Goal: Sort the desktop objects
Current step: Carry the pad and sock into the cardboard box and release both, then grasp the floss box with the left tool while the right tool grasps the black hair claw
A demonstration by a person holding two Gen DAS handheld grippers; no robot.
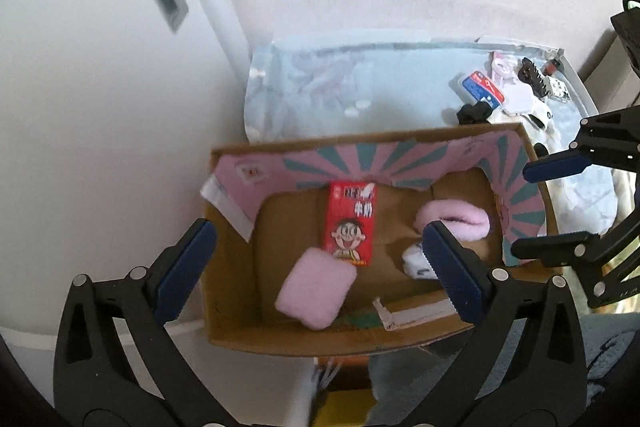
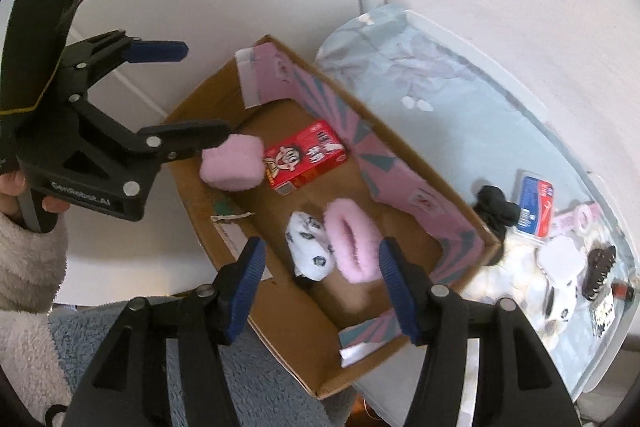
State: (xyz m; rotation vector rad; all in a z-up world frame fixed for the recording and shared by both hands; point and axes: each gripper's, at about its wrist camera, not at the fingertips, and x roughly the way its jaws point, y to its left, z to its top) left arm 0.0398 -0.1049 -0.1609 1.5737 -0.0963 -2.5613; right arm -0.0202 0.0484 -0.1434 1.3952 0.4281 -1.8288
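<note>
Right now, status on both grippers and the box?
Left gripper open, empty. Right gripper open, empty. Cardboard box holds milk carton, socks. Nothing blocking.

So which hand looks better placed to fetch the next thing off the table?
Probably the right. The right gripper, open and empty, hangs over the box end nearest the leftover clutter, such as the black clip; the left gripper is farther away.

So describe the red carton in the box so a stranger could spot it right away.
Look inside the open cardboard box with the pink and teal lining. The red carton lies flat on its floor beside a pink fluffy bundle. It is the only hard, printed item there, with a cartoon face.
</note>
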